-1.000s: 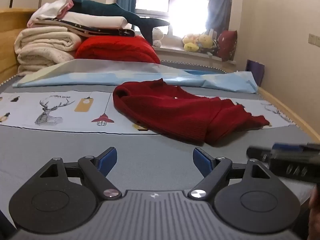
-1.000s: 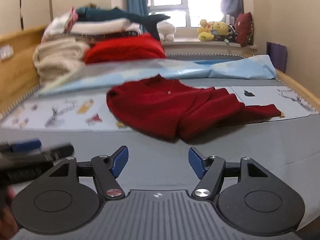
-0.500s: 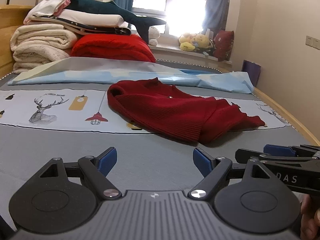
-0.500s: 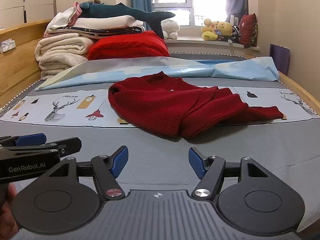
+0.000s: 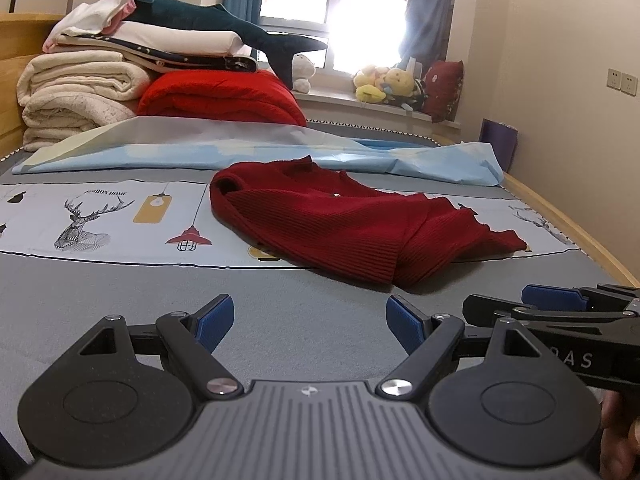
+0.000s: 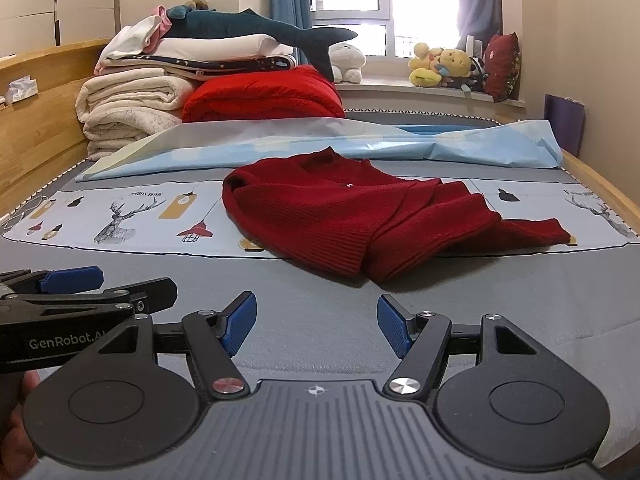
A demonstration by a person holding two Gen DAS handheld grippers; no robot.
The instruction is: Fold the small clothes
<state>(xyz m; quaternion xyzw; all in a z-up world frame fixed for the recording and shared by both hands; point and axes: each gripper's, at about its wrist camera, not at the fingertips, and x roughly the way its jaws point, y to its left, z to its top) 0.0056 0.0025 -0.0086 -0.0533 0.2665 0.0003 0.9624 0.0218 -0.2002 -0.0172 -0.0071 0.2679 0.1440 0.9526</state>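
over the last second both views have steadied and drawn a little closer to the red sweater [image 5: 352, 224], which lies rumpled and unfolded on the printed sheet [image 5: 100, 216] of the bed, so the approach looks about done and no fold has begun; the left gripper [image 5: 310, 320] and right gripper [image 6: 314, 320] hover low, side by side, level, fingers spread and empty
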